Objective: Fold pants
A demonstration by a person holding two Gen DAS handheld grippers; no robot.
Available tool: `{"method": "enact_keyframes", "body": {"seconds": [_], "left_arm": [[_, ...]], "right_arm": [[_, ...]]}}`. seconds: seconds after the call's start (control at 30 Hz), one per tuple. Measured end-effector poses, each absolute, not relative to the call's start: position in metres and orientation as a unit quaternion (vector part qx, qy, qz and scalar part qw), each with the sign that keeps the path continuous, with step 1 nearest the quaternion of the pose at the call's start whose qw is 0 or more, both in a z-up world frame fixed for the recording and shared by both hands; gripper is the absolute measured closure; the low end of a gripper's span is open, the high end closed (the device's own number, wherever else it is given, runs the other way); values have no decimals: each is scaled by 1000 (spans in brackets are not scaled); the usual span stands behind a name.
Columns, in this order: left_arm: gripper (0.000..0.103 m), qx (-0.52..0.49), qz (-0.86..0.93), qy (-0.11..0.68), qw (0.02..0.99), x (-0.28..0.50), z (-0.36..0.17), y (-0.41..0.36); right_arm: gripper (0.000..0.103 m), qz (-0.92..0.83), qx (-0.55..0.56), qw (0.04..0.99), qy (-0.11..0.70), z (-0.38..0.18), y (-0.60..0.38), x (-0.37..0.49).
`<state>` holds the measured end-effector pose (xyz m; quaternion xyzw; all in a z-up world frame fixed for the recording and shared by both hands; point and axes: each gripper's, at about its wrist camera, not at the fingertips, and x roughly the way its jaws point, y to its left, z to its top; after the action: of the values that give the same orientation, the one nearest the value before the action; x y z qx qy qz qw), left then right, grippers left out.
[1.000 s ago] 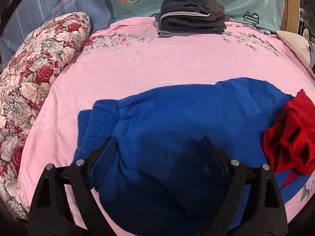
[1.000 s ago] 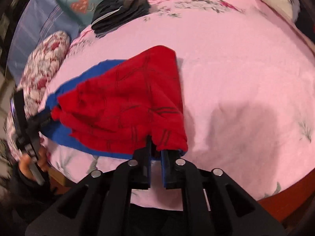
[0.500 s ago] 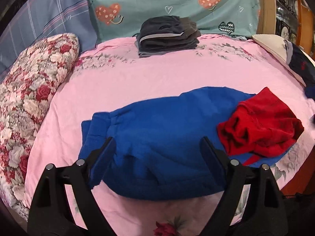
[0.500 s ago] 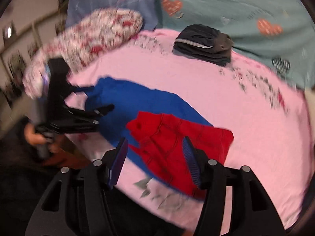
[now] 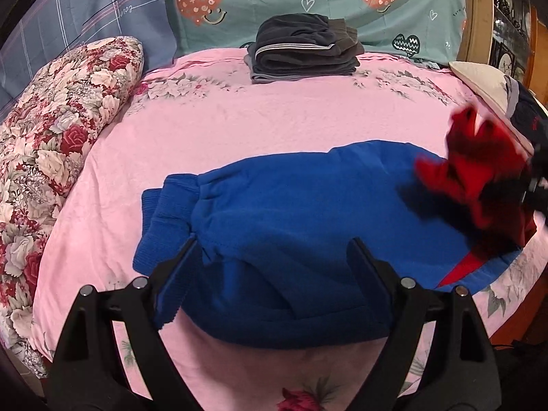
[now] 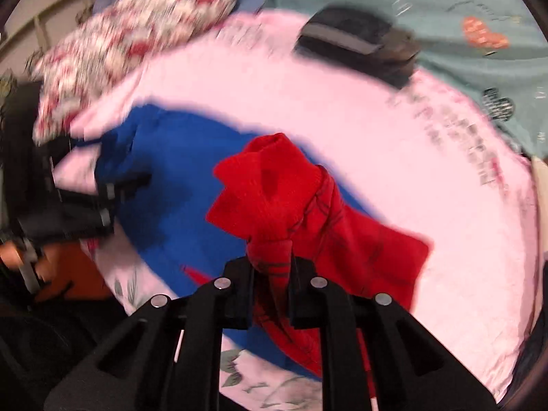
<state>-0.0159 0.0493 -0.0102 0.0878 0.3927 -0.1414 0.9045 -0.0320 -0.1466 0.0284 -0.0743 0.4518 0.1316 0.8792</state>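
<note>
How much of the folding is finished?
Done: a dark folded stack sits by the pillows. In hand: the right gripper is closing its fingers on the red part of the blue pants, lifting it. The left gripper hangs open above them. Left: the pants lie bunched, not neatly folded.

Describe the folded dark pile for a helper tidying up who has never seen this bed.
On the pink bedspread, look to the far edge, against the teal heart-print pillow. There sits the folded dark pile, grey and black garments neatly stacked. Unlike the blue pants and red garment nearer the grippers, it is tidy and untouched.
</note>
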Motion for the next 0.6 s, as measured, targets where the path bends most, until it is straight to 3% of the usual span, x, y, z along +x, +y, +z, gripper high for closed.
{"method": "enact_keyframes", "body": {"seconds": [0.1,0.17,0.33,0.5,0.6], "left_arm": [[16,86,-143,392,904,-16,-10,48],[16,86,-141,395,904,-15,-12,48],[16,90,-137,390,906,-20,-7,51],[16,90,-149,373,912,-25,11,49],[16,94,-179,349,915,-34,30,28]], "right_arm": [[89,124,-74,892,429,41,-146,-35],[87,128,-81,880,450,19,-133,-25],[53,166,-88,848,496,-26,-104,-18],[52,225,29,864,450,32,-157,-42],[52,174,49,894,411,59,-201,-52]]}}
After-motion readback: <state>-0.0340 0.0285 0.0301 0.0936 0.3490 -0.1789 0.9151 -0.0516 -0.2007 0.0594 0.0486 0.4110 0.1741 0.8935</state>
